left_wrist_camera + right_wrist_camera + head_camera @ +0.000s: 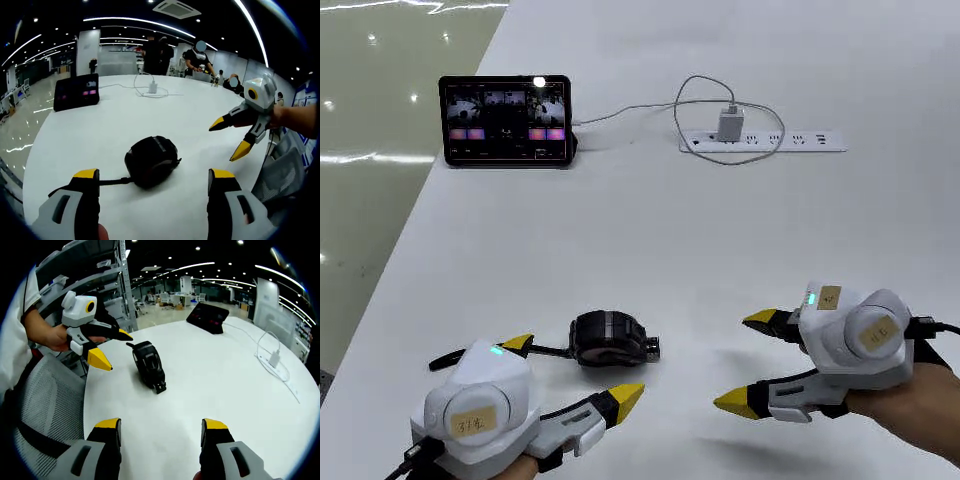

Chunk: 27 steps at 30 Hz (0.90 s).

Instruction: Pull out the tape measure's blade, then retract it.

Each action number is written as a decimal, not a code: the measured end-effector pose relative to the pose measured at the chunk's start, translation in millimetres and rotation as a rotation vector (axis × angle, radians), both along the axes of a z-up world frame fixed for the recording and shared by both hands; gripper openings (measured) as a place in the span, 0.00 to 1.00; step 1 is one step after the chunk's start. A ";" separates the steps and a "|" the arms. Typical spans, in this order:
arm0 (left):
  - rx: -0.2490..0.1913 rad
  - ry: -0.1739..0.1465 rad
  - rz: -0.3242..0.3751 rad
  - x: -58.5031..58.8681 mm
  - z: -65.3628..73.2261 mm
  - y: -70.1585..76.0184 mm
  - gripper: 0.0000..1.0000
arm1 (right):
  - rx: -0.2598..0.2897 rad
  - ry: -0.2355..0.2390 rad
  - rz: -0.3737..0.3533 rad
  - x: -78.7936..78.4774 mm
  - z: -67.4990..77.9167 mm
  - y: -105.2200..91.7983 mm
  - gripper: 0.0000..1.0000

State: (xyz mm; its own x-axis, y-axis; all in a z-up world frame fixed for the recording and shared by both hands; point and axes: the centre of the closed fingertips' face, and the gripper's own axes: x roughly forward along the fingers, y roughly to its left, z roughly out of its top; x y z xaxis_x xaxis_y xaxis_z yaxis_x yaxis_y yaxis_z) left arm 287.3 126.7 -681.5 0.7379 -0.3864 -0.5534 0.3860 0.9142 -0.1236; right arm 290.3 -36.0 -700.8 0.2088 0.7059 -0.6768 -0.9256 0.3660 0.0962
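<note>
A dark tablet with a lit screen (506, 120) stands at the far left of the white worktop (700, 240). Nearer, the white, yellow-tipped left gripper (571, 370) has its fingers spread wide, holding nothing. The black round-cased tape measure (608, 338) lies on the worktop just beyond them, its thin black strap (114, 181) trailing toward the left finger. Well apart to the right, the matching right gripper (748, 360) also has its fingers wide and empty. Far back lies a white power strip (765, 141).
</note>
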 end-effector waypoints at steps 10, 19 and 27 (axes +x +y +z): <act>0.038 -0.011 -0.041 -10.9 2.9 7.1 0.92 | 0.036 -0.009 -0.061 -6.8 3.6 -14.7 0.70; 0.046 -0.030 -0.065 -14.1 8.2 10.1 0.95 | 0.027 -0.025 -0.089 -11.0 6.5 -25.6 0.71; 0.075 -0.044 -0.085 -17.1 7.7 21.1 0.95 | 0.022 -0.032 -0.100 -16.4 9.5 -36.9 0.72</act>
